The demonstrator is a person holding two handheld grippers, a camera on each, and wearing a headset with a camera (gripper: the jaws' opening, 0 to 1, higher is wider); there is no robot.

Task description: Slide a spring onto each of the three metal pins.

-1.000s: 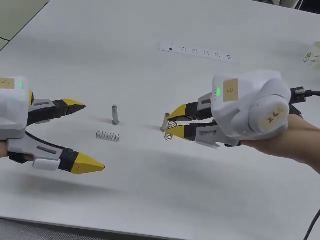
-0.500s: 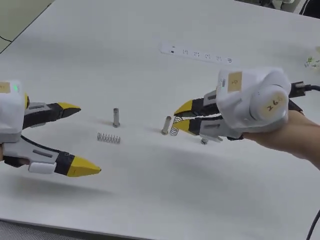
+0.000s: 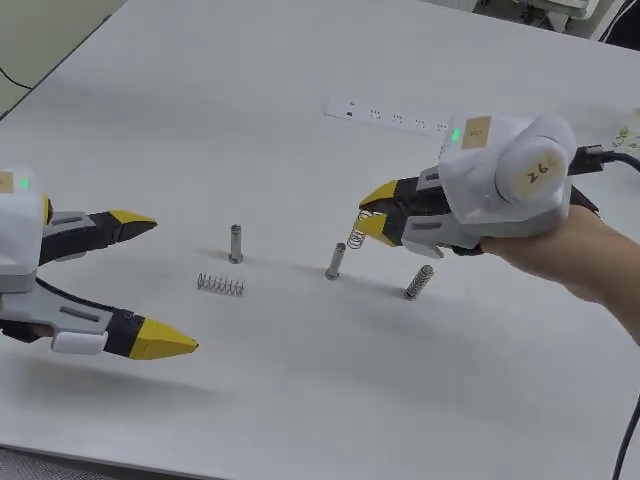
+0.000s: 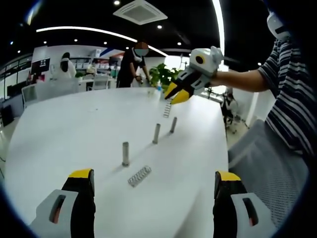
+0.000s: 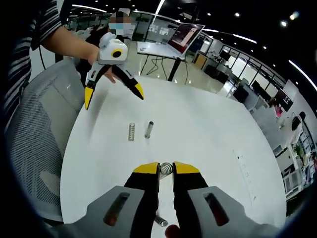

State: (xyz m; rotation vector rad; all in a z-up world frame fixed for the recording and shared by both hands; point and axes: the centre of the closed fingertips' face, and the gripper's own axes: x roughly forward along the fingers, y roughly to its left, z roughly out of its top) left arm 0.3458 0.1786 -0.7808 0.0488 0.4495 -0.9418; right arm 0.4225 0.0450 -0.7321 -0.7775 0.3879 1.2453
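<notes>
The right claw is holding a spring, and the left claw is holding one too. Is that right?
Not quite. The right claw does hold a spring, but the left claw is open and holds nothing, as the left gripper view shows. A loose spring lies on the table in front of it.

Three pins stand in a row across the worktop (image 3: 300, 400): left pin (image 3: 236, 243), middle pin (image 3: 336, 261), right pin (image 3: 426, 269). The fitted spring (image 3: 418, 284) sits on the right pin. The loose spring (image 3: 220, 286) lies just before the left pin. The right tool (image 3: 368, 215) hangs behind the middle pin, with the held spring (image 3: 357, 238) between its tips, just beside the pin top. The left tool (image 3: 168, 284) is left of the left pin. The power strip (image 3: 395, 116) lies well behind.
</notes>
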